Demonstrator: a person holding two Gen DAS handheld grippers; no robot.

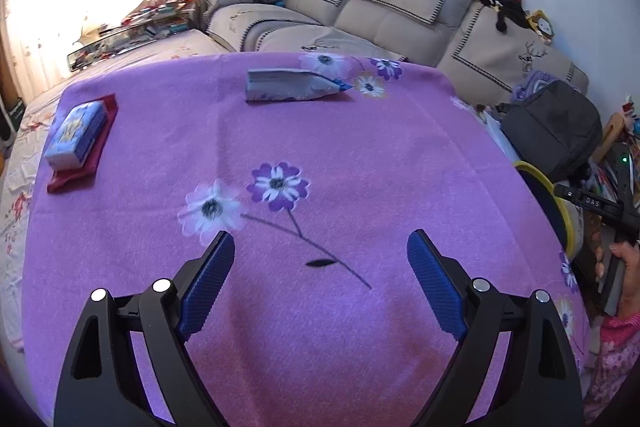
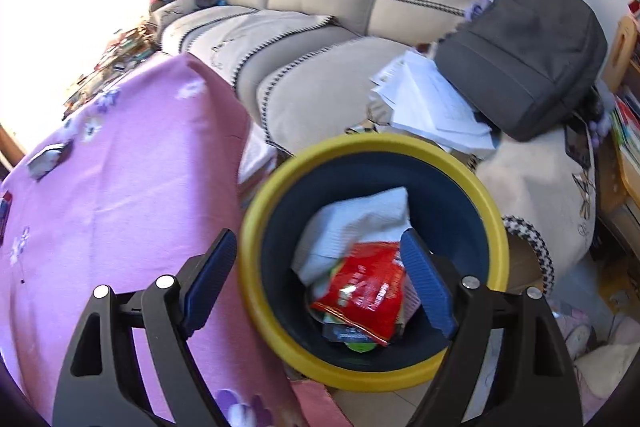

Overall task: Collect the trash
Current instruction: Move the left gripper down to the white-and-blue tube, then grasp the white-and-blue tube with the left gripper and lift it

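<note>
A crumpled silver-and-purple wrapper (image 1: 294,85) lies at the far side of the purple flowered tablecloth (image 1: 340,155). It also shows small in the right wrist view (image 2: 48,155). My left gripper (image 1: 320,263) is open and empty, low over the cloth near the front. My right gripper (image 2: 316,259) is open and empty above a dark bin with a yellow rim (image 2: 496,223). The bin holds a red snack packet (image 2: 368,287) and a white tissue (image 2: 352,223). The bin's rim also shows at the table's right edge (image 1: 560,211).
A blue tissue pack (image 1: 76,133) rests on a red cloth (image 1: 100,151) at the table's left. A beige sofa (image 2: 320,27) stands behind, carrying papers (image 2: 432,103) and a grey backpack (image 2: 520,55). Shelves stand at the right.
</note>
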